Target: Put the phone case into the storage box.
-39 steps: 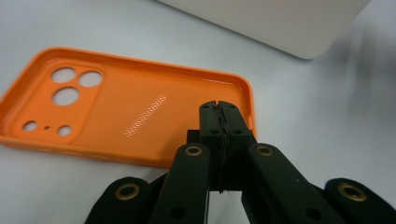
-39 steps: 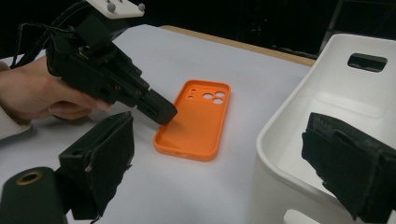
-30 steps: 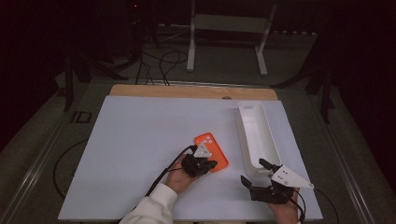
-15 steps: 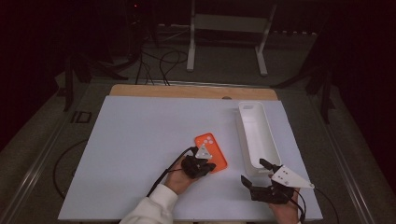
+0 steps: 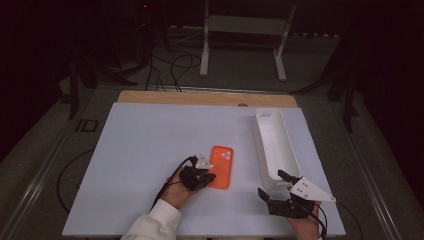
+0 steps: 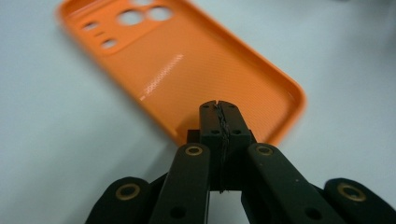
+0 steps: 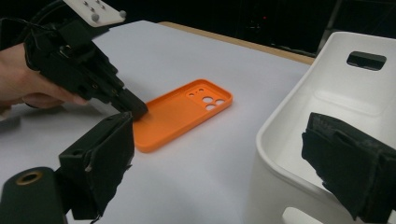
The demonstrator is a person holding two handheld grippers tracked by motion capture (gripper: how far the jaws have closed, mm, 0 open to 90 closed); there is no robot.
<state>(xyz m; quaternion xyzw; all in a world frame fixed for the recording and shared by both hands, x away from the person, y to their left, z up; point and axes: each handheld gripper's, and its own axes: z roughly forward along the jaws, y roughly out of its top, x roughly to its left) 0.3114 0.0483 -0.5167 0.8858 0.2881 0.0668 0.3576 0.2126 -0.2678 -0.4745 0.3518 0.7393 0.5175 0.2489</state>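
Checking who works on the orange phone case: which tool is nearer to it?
Left. The left tool is at the phone case's near edge, jaws shut; the right tool waits farther off, by the white bin's near end.

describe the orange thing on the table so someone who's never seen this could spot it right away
On the white table top, look just left of the long white bin near the right edge. There lies a flat orange phone case, open side up, with round camera cutouts at its far end. It is the only brightly coloured thing there, and the shut left hand-held gripper sits at its near edge.
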